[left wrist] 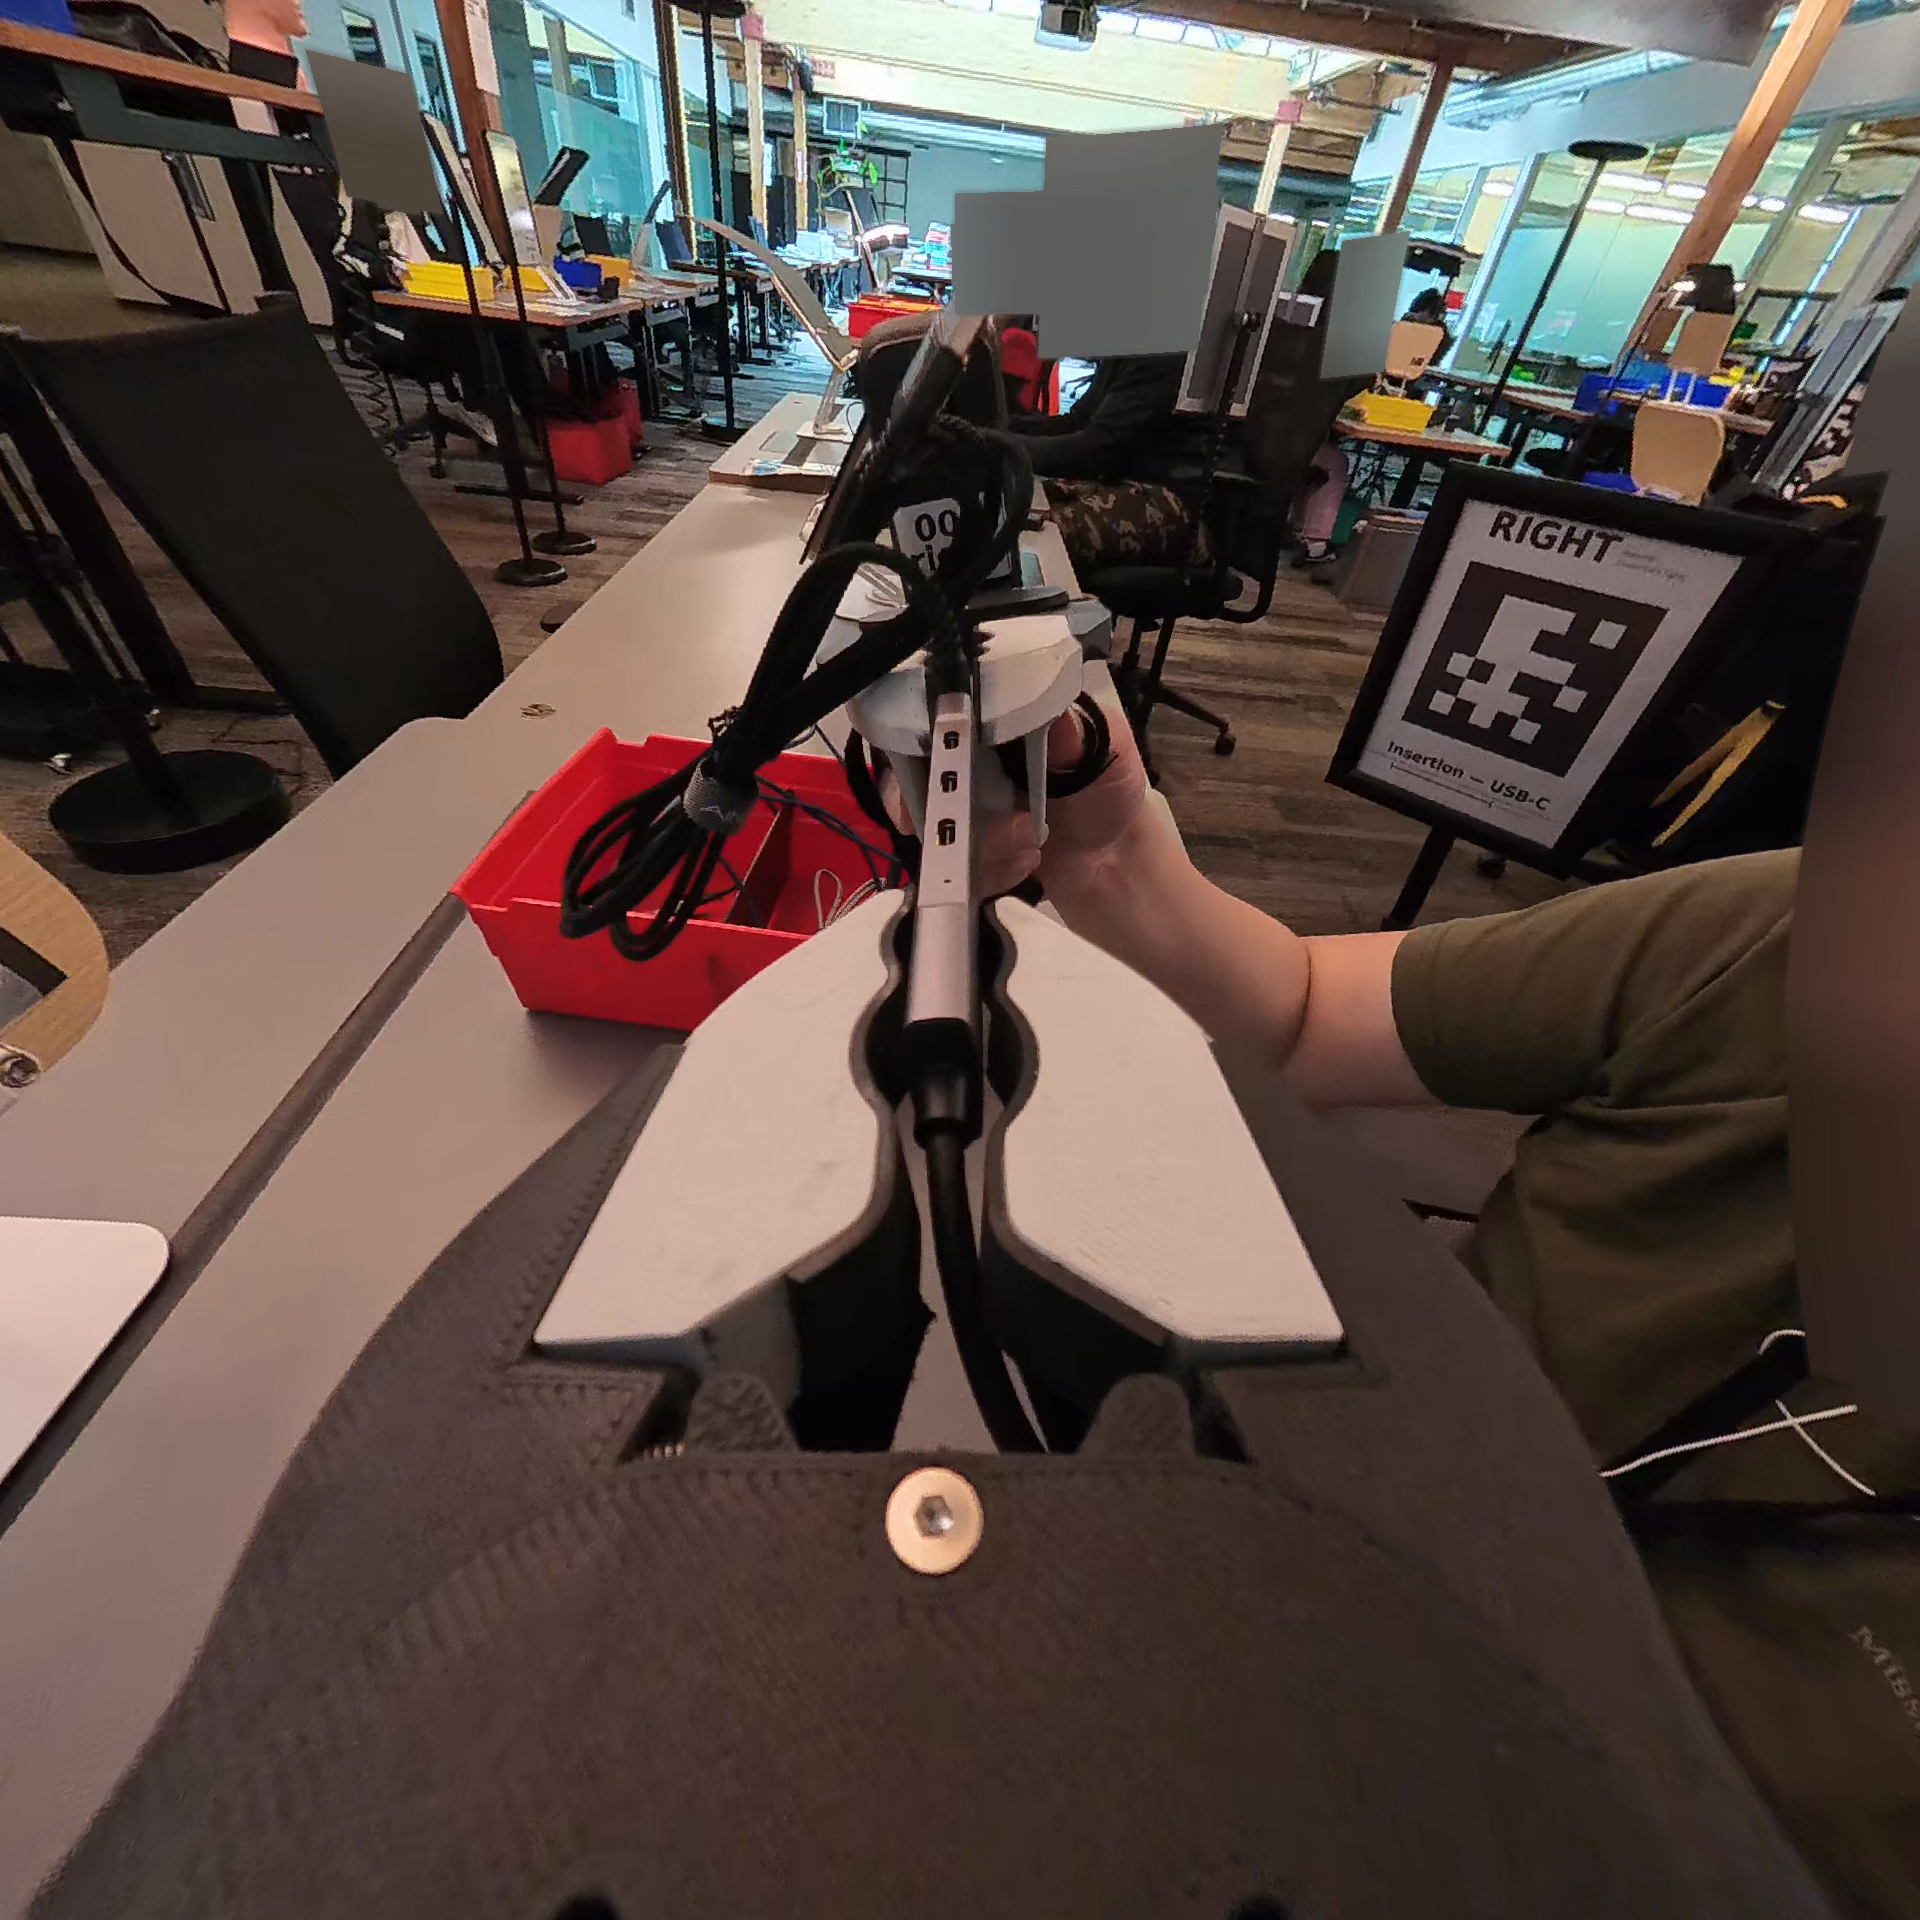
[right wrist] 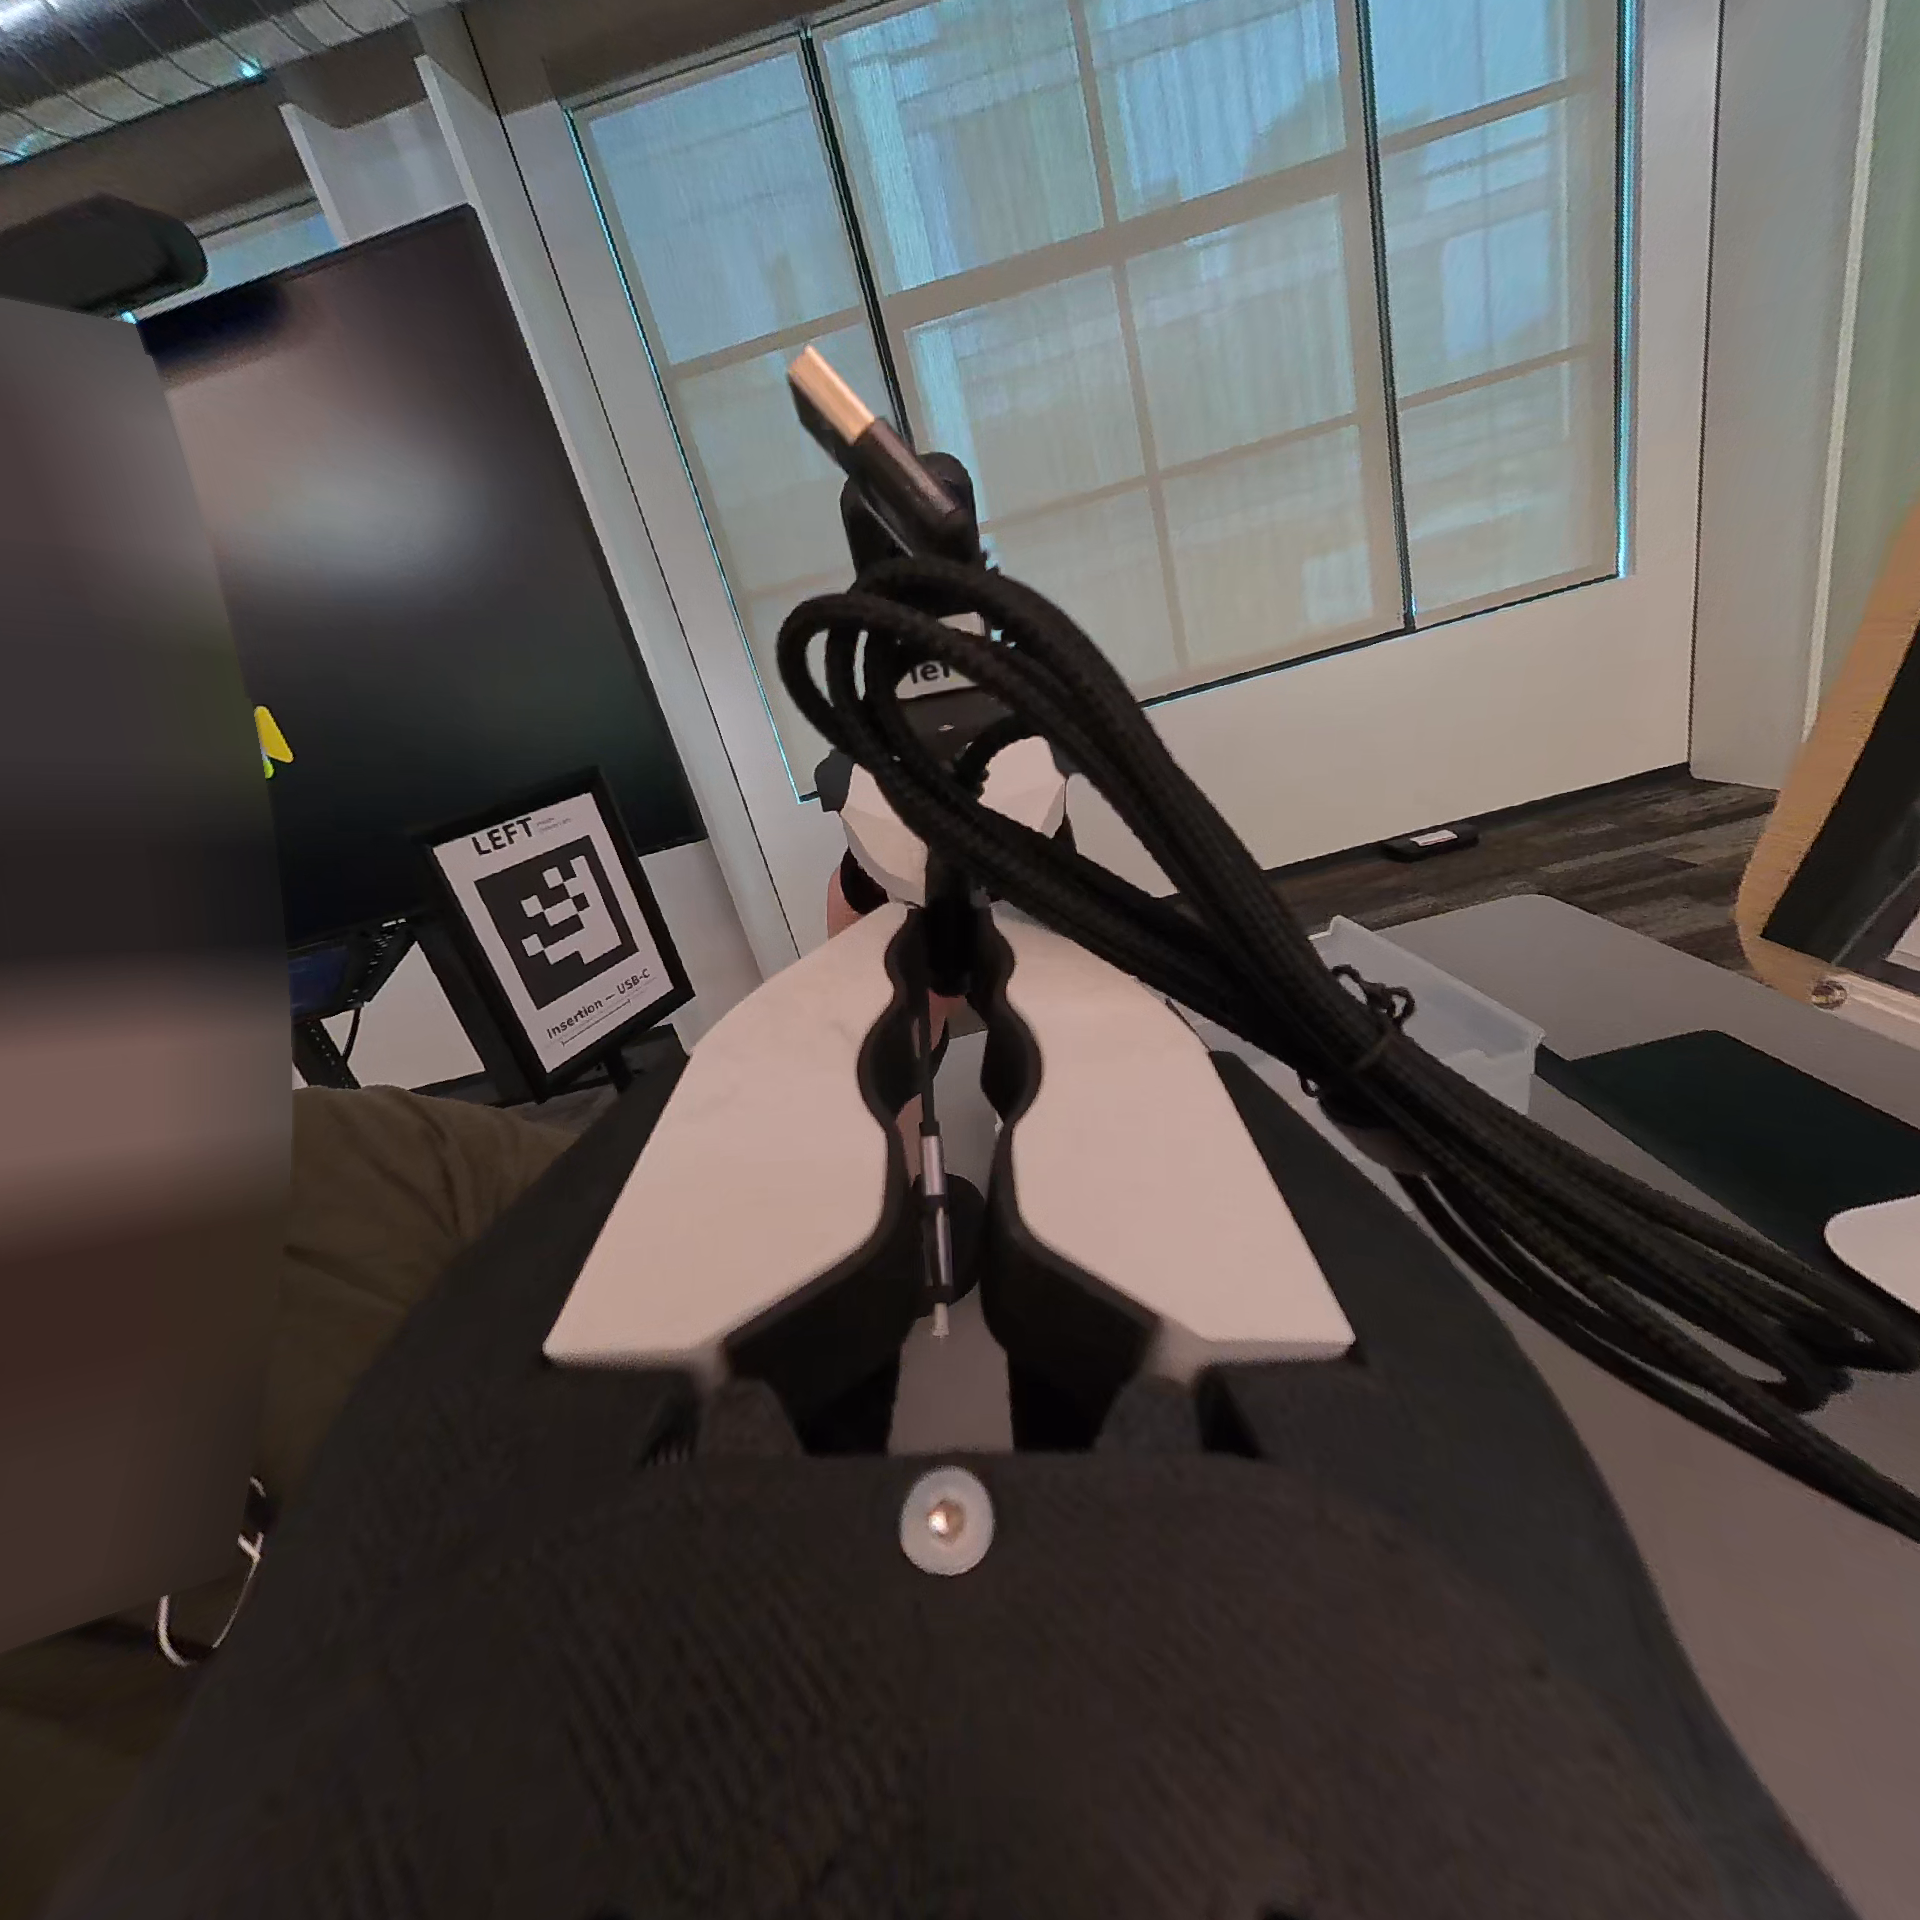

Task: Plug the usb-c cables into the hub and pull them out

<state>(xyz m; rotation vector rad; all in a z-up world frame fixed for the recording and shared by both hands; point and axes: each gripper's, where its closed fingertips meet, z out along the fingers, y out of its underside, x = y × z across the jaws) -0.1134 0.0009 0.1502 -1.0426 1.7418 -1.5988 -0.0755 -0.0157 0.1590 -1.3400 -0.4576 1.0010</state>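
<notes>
Your left gripper (left wrist: 940,997) has its jaws closed on the silver hub (left wrist: 943,914), which sticks out straight ahead toward 12 o'clock with its row of ports facing you; the hub's own black lead runs back between the jaws. At the hub's far end your right gripper (left wrist: 961,686) meets it head-on, held in your hand (left wrist: 1081,831).

From the right wrist view, your right gripper (right wrist: 940,997) has its jaws narrowed onto the black cable (right wrist: 1143,883) near its plug, and the left gripper (right wrist: 951,821) faces it just beyond. The cable's bundled loops hang off toward 4 o'clock, and its free metal plug (right wrist: 831,405) points up at 11 o'clock.

On the tabletop (left wrist: 312,1039), at 10 o'clock from the hub, sits a red bin (left wrist: 582,935). A divider splits it, and thin wires lie inside. The cable bundle (left wrist: 665,831) hangs in front of the bin, so you cannot tell whether it touches it.

The plug's tip is hidden between the jaws and the hub's end, so whether it is seated in a port cannot be made out. A clear box (right wrist: 1455,997) at 3 o'clock is mostly covered by the cable loops; its contents are hidden.
</notes>
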